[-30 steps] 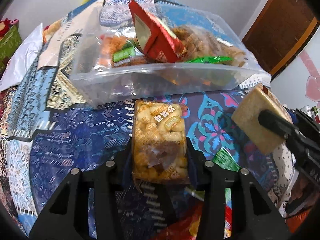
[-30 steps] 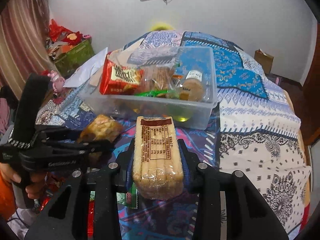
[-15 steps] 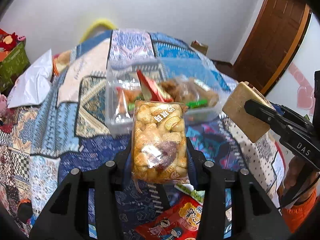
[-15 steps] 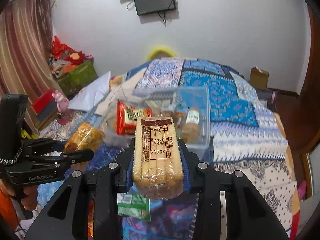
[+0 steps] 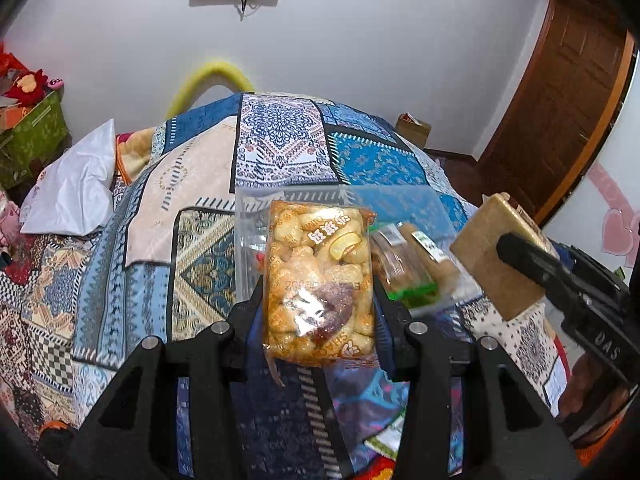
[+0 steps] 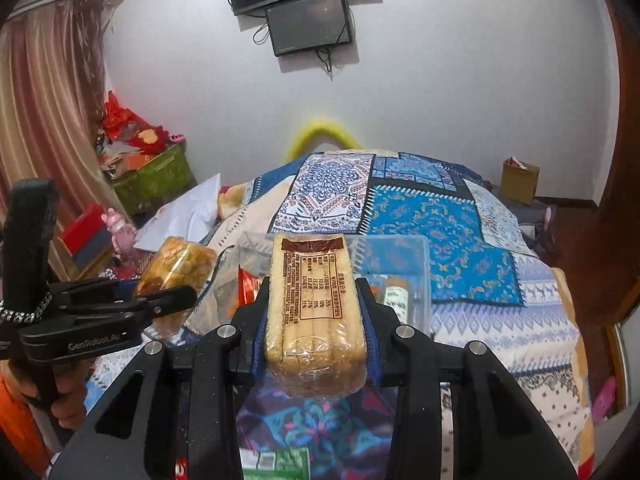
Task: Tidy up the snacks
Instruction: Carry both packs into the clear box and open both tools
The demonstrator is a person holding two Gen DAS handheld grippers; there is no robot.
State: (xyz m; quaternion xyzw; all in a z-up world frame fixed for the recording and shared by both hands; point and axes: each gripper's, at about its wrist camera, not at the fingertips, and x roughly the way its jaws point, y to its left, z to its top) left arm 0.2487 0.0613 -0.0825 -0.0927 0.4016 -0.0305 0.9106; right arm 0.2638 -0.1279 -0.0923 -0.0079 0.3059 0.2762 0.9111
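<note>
Snacks fill both claws, each held in the air above the bed, whose patchwork quilt is blue and cream. The left claw is pinching a clear bag of puffed snacks by its long sides — golden pieces inside, a white label near the top, the bag upright between the pads. The right claw is pinching a pack of pale biscuits, also upright, its printed nutrition table facing the camera and a brown band across the top.

Beyond both claws a clear plastic box sits on the quilt. It already holds several snacks: a red packet on the left side and a cylindrical pack with a white label on the right, with a green-edged wrapper at its near wall. The two held packs are above the near side of the box, not touching it.

From the left wrist view the biscuit pack shows at the right edge as a tan slab in the other claw; from the right wrist view the puffed bag shows at the left, with a hand gripping the handle below. More wrappers, green and red, lie on the quilt under the claws — only their edges are visible. A white pillow lies at the bed's left side.
</note>
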